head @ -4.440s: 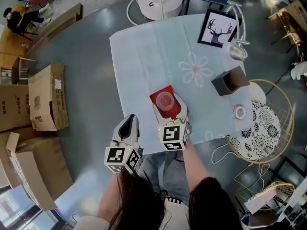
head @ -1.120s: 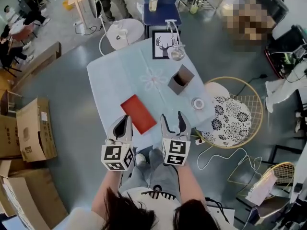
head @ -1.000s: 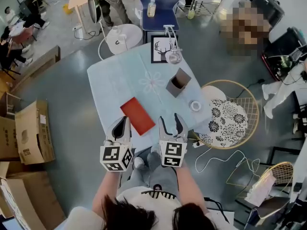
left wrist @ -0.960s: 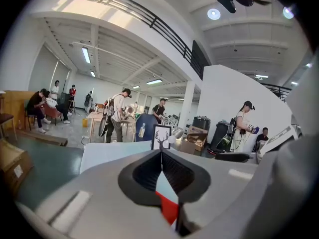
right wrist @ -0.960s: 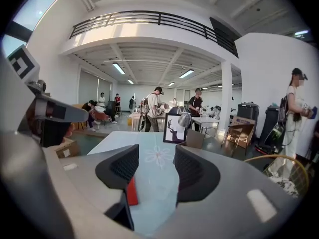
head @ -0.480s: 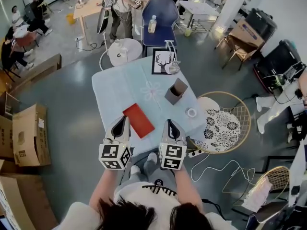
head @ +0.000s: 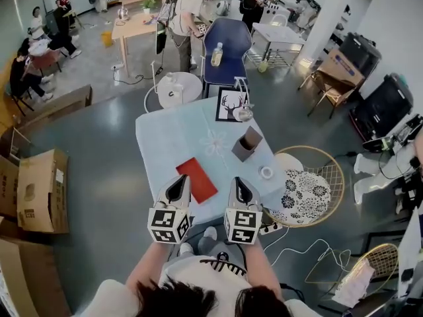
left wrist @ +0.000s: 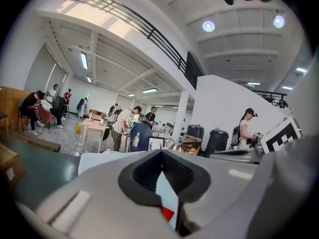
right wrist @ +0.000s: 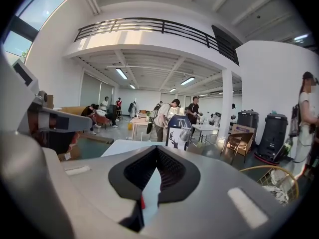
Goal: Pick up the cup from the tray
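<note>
The red tray (head: 196, 179) lies bare on the near part of the pale blue table (head: 172, 134). A small round pale thing (head: 266, 172) stands near the table's right edge; it is too small to tell whether it is the cup. My left gripper (head: 183, 181) hovers shut over the table's near edge, just left of the tray's near end. My right gripper (head: 238, 183) hangs shut beside it, right of the tray, with nothing between its fingers. In the left gripper view the left gripper (left wrist: 162, 153) shows only a sliver of table and red tray (left wrist: 168, 214) between its closed jaws.
At the table's far end stand a framed deer picture (head: 229, 104), a silver lamp (head: 245, 113) and a brown box (head: 247, 143). A wicker chair with a patterned cushion (head: 305, 185) sits to the right, cardboard boxes (head: 36, 190) to the left. Several people stand far behind.
The right gripper's jaws, open a second ago, are now together and empty. Both grippers have risen, and the table looks smaller and farther below. The tray has been bare throughout the last second.
</note>
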The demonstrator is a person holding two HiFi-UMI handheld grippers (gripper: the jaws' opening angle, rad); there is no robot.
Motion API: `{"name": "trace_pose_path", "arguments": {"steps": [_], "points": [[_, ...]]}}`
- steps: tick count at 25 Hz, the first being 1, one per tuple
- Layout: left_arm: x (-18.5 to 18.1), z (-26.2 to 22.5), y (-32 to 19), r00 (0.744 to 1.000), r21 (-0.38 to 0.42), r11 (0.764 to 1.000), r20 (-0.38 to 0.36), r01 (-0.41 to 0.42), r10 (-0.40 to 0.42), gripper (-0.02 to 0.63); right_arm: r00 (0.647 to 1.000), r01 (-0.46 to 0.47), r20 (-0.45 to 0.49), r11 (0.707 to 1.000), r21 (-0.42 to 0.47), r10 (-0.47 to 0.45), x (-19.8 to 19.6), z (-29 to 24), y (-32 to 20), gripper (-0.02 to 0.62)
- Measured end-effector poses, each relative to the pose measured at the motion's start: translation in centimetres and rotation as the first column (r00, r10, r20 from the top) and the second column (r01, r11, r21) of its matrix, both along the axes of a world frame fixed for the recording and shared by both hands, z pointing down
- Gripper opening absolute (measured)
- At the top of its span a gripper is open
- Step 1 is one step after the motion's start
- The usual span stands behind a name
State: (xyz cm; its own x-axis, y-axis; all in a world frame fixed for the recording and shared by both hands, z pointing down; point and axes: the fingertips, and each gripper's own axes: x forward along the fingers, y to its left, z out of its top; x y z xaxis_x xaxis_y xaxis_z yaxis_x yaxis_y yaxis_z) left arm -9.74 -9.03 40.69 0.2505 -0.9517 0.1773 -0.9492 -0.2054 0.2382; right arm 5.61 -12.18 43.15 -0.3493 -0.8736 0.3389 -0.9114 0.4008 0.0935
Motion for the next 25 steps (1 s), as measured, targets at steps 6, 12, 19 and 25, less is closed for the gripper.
{"name": "trace_pose_path", "arguments": {"steps": [6, 12, 19, 25], "points": [[0.5, 0.2, 0.5, 1.0, -0.011, 1.0, -0.001, -0.002, 0.002, 0.002, 1.0, 0.008, 0.024, 0.999, 0.034, -0.009, -1.0, -1.6, 0.7, 0.026], [0.7, 0.0, 0.2, 1.0, -0.006, 1.0, -0.009, -0.014, 0.014, 0.002, 0.999, 0.033, 0.013, 0.999, 0.008, -0.033, -1.7, -1.3, 1.1, 0.025], [0.6, 0.3, 0.4, 1.0, -0.016, 1.0, -0.024, -0.014, 0.013, 0.002, 0.998, 0.063, -0.003, 0.998, 0.022, -0.063, -2.7, -1.9, 1.2, 0.025], [1.1, 0.2, 0.5, 0.999, -0.011, 0.999, -0.025, -0.033, 0.033, 0.001, 0.997, 0.075, 0.003, 0.997, 0.013, -0.075, -3.4, -1.8, 1.5, 0.025]]}}
